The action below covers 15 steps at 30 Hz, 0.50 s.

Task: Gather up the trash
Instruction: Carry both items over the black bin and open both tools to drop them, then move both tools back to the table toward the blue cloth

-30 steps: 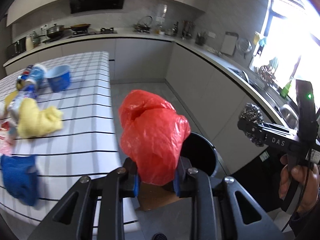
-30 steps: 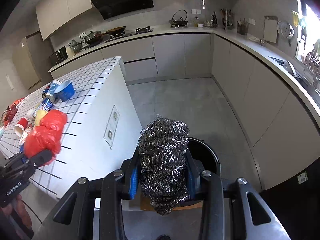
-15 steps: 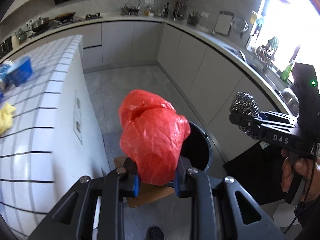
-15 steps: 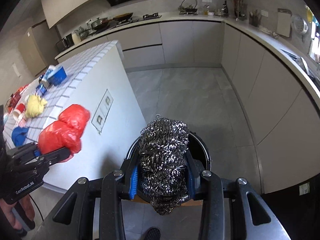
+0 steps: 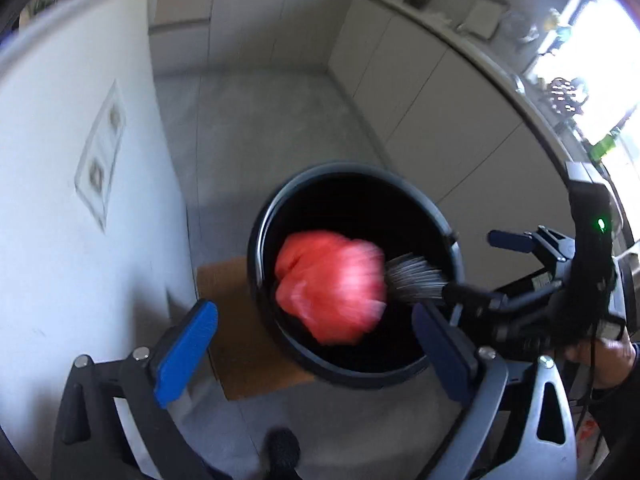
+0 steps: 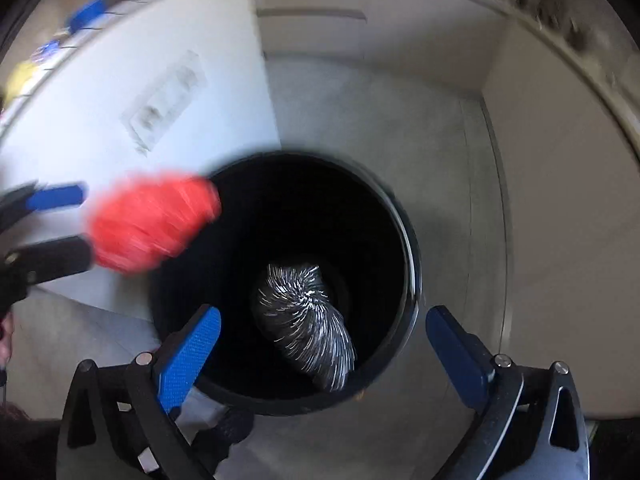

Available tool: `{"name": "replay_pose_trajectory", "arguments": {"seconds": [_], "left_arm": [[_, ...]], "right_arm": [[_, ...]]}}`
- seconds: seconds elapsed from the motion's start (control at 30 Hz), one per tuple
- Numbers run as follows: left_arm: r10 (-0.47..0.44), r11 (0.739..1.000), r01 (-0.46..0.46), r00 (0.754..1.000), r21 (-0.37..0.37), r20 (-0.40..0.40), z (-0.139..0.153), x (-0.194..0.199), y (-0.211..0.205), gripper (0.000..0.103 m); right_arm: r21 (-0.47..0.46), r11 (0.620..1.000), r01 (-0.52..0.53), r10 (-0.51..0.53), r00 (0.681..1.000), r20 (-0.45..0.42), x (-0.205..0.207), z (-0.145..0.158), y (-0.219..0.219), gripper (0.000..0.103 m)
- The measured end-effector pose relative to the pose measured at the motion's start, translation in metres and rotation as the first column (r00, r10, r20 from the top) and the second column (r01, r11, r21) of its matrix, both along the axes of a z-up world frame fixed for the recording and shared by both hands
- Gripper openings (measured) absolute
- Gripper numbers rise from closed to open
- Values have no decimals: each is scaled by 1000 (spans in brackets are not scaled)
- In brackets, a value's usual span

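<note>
Both grippers, left gripper (image 5: 316, 354) and right gripper (image 6: 324, 354), stand spread wide; red bag (image 5: 330, 286) and steel scourer (image 6: 306, 324) blurred over black bin (image 6: 408, 236).

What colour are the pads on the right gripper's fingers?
Blue, on black fingers; clearest in the right wrist view.

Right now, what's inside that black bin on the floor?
Falling into the black bin are a steel wool scrubber and, over its mouth, a blurred red plastic bag. The bottom is too dark to see.
</note>
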State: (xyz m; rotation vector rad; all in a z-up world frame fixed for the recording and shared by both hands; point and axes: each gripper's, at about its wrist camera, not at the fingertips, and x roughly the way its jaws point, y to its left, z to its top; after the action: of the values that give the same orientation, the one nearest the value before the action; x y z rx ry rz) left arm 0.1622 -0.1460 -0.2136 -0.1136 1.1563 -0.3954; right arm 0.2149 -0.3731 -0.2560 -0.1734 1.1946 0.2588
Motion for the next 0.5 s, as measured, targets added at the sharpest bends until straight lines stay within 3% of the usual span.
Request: {"name": "replay_pose_trajectory", "arguments": {"seconds": [0.27,0.5], "left_arm": [[113,989,-121,990,89,89,14,-22,17,98],[104,988,-118,986,101,130,37,-28,9,98]], "right_arm": [[13,991,131,-132,988,85,-17,17,-15,103],[34,988,149,-152,981,124,-12,43,-2,103]]}}
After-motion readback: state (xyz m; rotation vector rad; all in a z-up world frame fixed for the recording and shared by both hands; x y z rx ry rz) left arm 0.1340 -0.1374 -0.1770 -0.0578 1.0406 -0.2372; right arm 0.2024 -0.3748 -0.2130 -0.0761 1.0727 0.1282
